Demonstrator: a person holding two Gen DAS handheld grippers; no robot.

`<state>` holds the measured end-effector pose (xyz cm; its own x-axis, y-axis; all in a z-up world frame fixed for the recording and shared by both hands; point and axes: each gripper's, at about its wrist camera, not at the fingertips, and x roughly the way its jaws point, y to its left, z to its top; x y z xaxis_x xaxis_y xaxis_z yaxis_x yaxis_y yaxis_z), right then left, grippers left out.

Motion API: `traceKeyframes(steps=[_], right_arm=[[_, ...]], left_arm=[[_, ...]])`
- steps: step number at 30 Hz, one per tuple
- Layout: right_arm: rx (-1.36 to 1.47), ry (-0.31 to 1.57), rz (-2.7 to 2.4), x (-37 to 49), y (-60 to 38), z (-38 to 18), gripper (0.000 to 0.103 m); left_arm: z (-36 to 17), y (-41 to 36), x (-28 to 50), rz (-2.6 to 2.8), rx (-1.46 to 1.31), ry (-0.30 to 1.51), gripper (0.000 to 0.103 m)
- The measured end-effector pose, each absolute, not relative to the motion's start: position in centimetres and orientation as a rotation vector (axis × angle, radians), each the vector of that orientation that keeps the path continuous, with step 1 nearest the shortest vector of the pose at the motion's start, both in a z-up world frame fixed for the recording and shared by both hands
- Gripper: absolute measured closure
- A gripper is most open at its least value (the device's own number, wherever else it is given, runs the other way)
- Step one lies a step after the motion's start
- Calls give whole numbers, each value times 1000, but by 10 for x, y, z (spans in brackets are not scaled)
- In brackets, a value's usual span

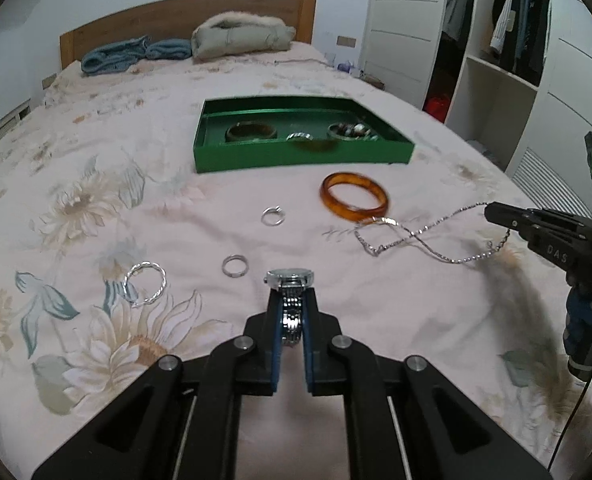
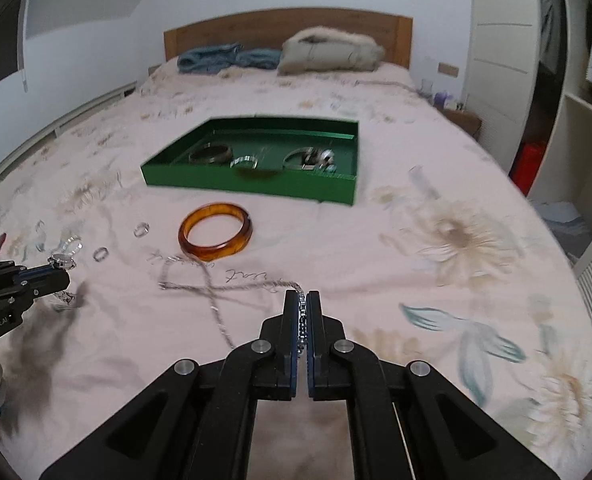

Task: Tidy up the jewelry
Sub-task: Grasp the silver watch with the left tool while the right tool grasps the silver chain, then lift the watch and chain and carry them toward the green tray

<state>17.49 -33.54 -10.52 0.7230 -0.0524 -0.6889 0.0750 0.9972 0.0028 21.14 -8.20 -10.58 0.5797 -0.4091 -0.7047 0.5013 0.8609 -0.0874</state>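
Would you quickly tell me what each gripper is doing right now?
Left gripper: shut on the watch.
Right gripper: shut on the silver chain.

Tray (image 1: 296, 156) behind bangle (image 1: 354, 197) on bed (image 1: 96, 140); rings (image 1: 273, 216) left, necklace (image 1: 416, 236) right.

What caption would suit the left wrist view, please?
Left gripper clamps a watch above the floral bedspread, green tray ahead.

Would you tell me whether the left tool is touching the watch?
Touching: the left wrist view shows the left tool shut on the watch band, pads pressing both sides.
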Motion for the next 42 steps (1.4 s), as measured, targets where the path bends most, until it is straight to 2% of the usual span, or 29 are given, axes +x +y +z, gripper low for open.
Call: traceKeyframes(steps=[25, 42], right_arm=[[15, 501, -84, 30, -334, 32, 100], [-5, 465, -69, -7, -324, 51, 100]], left_arm=[[-8, -67, 95, -446, 134, 610, 95], [18, -67, 47, -387, 164, 535, 95]])
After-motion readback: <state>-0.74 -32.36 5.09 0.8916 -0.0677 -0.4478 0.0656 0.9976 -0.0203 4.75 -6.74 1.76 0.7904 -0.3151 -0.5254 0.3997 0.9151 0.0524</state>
